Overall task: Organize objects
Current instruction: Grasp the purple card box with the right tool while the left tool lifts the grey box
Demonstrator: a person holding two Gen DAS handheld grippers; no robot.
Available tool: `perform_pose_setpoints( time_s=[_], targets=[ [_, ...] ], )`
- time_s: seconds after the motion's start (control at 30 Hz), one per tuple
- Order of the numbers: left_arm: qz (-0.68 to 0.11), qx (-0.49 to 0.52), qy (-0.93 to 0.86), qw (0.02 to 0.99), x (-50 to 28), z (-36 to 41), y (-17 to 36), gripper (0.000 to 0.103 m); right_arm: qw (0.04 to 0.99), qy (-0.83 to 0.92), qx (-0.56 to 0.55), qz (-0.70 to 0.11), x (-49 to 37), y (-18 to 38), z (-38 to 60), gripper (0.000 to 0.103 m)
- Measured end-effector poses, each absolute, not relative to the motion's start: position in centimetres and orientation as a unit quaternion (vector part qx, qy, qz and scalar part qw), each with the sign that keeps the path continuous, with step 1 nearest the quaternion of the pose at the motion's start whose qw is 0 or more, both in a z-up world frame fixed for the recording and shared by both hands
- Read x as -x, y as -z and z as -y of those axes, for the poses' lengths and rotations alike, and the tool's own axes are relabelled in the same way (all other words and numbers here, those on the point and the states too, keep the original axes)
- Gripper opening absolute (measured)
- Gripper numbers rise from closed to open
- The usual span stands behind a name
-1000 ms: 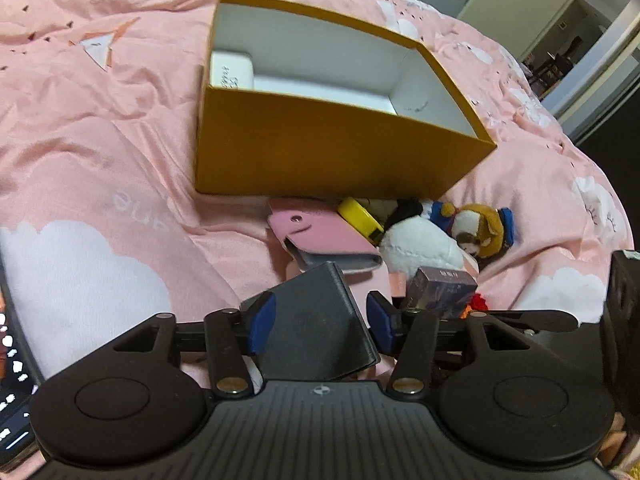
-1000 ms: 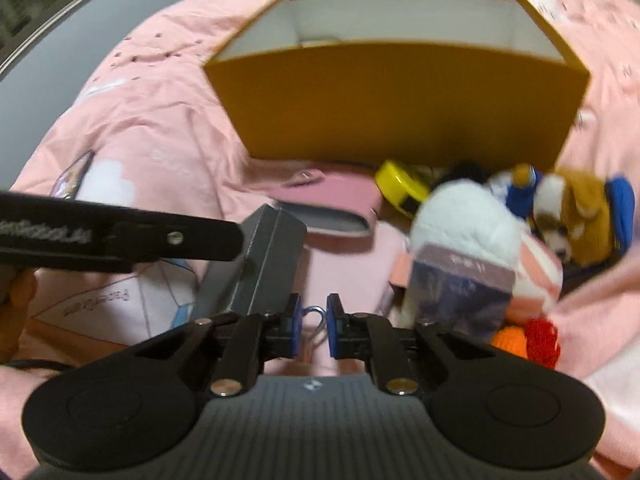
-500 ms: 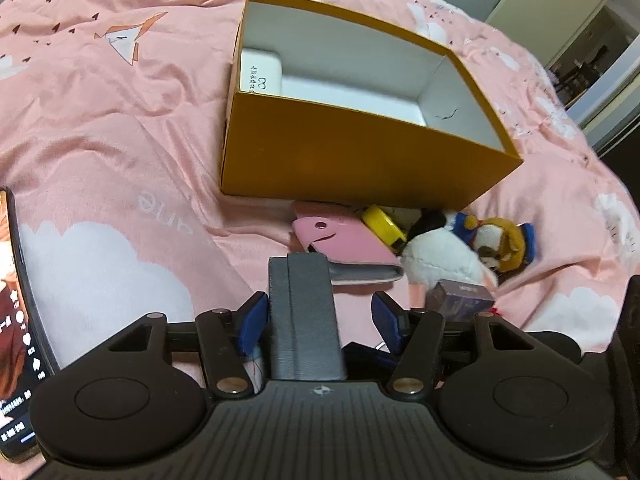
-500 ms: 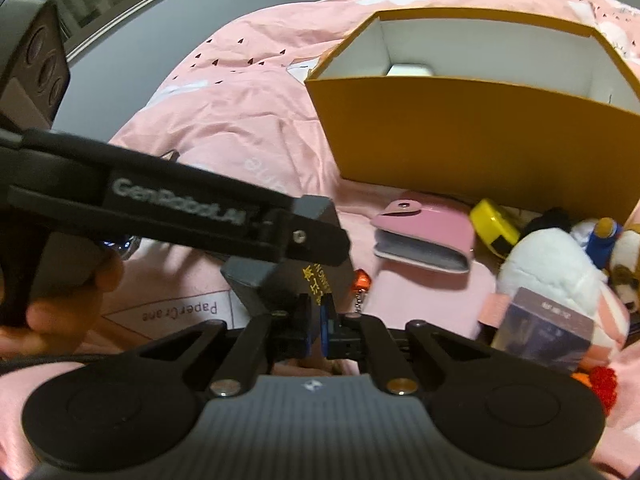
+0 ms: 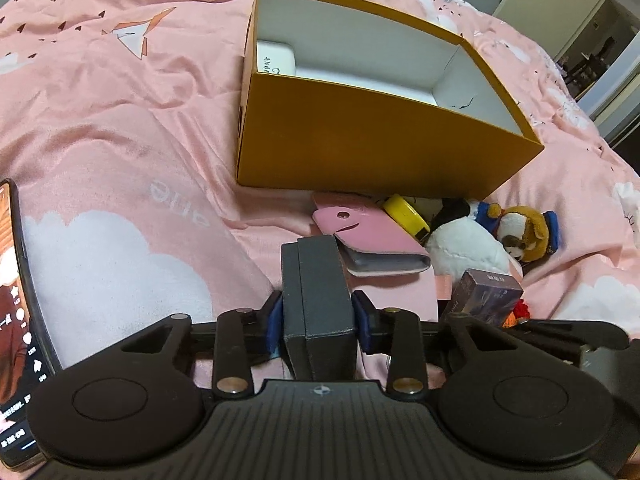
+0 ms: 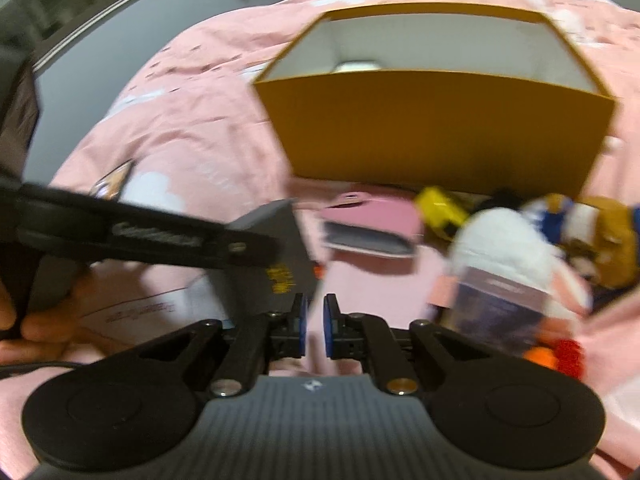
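Phone (image 5: 18, 320) visible from left wrist only

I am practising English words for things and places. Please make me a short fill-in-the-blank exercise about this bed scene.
1. The left gripper is shut on a dark grey ____.
2. The orange box stands on a ____ bedspread.
3. The pink pouch lies ____ the orange box.
4. Between the right gripper pads there is ____.

Missing words: case; pink; outside; nothing

Phone (image 5: 18, 320) cut by left edge
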State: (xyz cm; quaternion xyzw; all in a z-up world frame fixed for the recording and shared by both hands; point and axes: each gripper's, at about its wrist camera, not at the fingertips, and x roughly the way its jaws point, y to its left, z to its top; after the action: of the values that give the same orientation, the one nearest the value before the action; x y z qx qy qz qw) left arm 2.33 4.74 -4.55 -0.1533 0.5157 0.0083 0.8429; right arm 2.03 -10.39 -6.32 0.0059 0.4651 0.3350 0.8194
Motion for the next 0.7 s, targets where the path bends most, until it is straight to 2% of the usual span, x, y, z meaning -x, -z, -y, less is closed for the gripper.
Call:
perform_pose_setpoints(
  time_s=[0.03, 0.1, 0.33, 0.4, 0.5, 0.57, 0.7],
  targets=[
    [-0.514, 0.155, -0.007, 0.844, -2.3, -4.8, 4.6, 0.040, 0.827, -0.320, -0.008, -0.462, -2.0, 6.2, 10.9, 0.014],
    [-0.513, 0.156, -0.006, 0.844, -2.3, -4.8, 4.6, 0.040, 0.843, -0.289, -0.010, -0.453, -1.8, 5.8, 12.1, 0.025],
    [-0.518, 0.148, -0.007, 0.842, -2.3, -4.4, 4.7, 0.042, 0.885, -0.194, 0.006, -0.423, -0.9, 4.8, 14.8, 0.043],
    [-0.523, 0.143, -0.008, 0.840, -2.3, -4.2, 4.8, 0.046, 0.887, -0.172, 0.010, -0.428, -1.1, 5.1, 15.3, 0.055],
    [-0.531, 0.128, -0.002, 0.837, -2.2, -3.7, 5.0, 0.049, 0.873, -0.167, -0.008, -0.459, -2.1, 6.2, 15.8, 0.056],
    [-0.531, 0.127, -0.002, 0.838, -2.1, -3.7, 5.1, 0.049, 0.865, -0.161, -0.005, -0.476, -2.6, 7.1, 15.5, 0.061],
    [-0.536, 0.119, -0.003, 0.836, -2.0, -3.6, 5.2, 0.048, 0.858, -0.150, 0.011, -0.491, -3.4, 8.5, 14.5, 0.065]
  ],
)
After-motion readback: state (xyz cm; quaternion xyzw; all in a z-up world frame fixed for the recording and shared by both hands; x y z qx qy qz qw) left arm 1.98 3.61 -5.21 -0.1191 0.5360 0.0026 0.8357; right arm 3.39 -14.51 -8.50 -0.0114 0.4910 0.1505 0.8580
